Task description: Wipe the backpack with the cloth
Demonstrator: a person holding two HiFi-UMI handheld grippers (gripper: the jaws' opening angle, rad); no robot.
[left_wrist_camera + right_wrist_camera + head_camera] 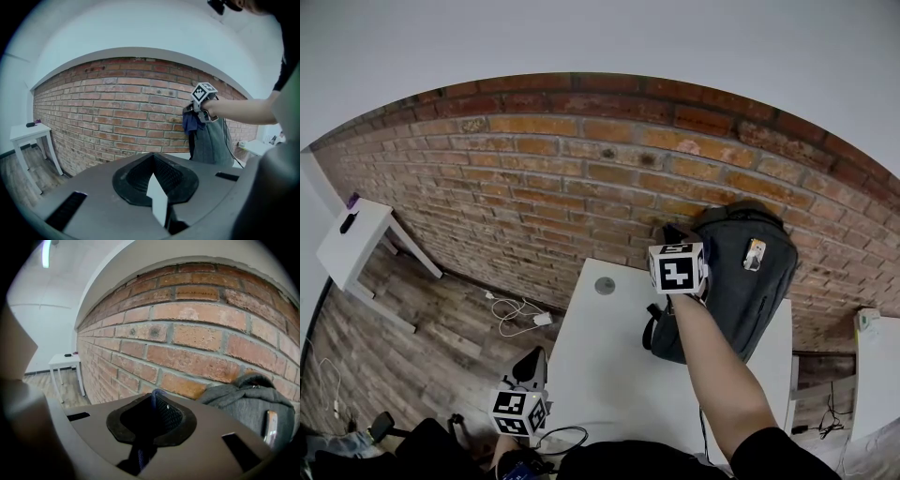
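The backpack [741, 281] stands on the counter [609, 356]. The right tool [152, 413] pinches the blue cloth [190, 123] against the backpack's top. The left tool [157, 187], squeezed together and empty, hangs well apart from the backpack.

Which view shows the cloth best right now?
Left gripper view: the blue cloth hangs in the open from the right gripper, beside the grey backpack. The right gripper view shows only a thin blue strip pinched between its jaws. In the head view the gripper's marker cube mostly hides it.
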